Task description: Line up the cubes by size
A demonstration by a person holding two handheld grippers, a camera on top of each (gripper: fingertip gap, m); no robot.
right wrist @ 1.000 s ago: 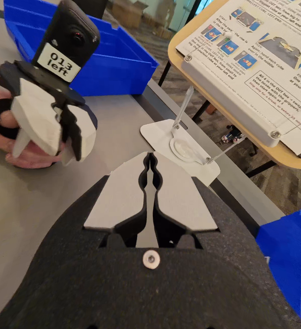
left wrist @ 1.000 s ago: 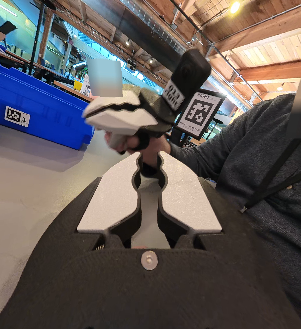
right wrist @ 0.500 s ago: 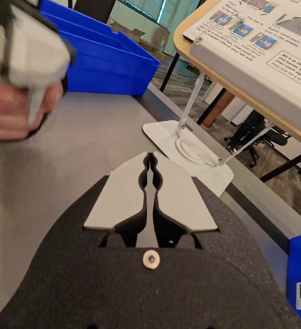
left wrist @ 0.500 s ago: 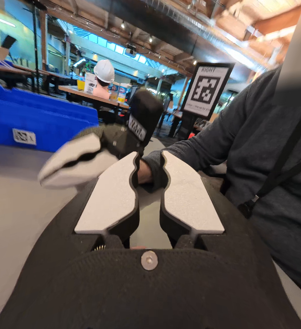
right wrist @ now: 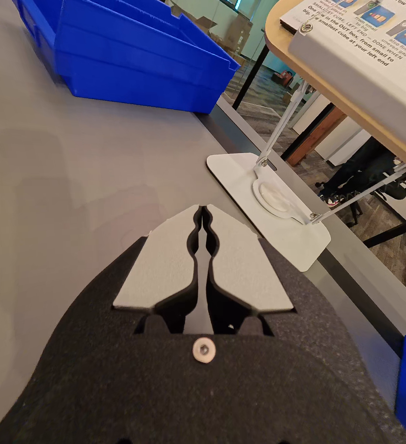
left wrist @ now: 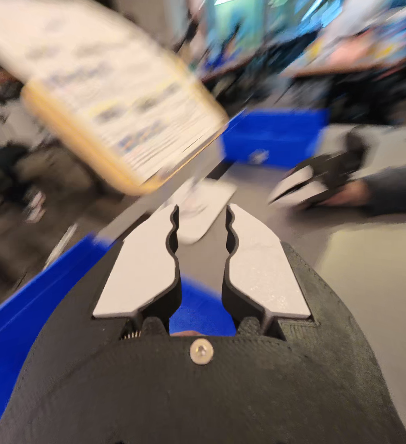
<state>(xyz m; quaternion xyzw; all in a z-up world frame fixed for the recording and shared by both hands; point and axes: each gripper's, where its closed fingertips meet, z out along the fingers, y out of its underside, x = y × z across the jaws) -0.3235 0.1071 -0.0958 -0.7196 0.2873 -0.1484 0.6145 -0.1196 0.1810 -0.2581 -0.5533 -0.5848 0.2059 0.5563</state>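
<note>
Grey table (right wrist: 77,168): left claw (left wrist: 202,209) wide w/ nothing between pads, right claw (right wrist: 202,207) pinched together, bare.

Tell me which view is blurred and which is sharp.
Left wrist view: heavy motion blur smears the instruction board and blue bin; only its own tool stays crisp. Right wrist view: sharp throughout, blue bin and white stand base clear.

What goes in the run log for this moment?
left gripper open, empty | right gripper shut, empty | no cubes visible | blue bin on table
</note>
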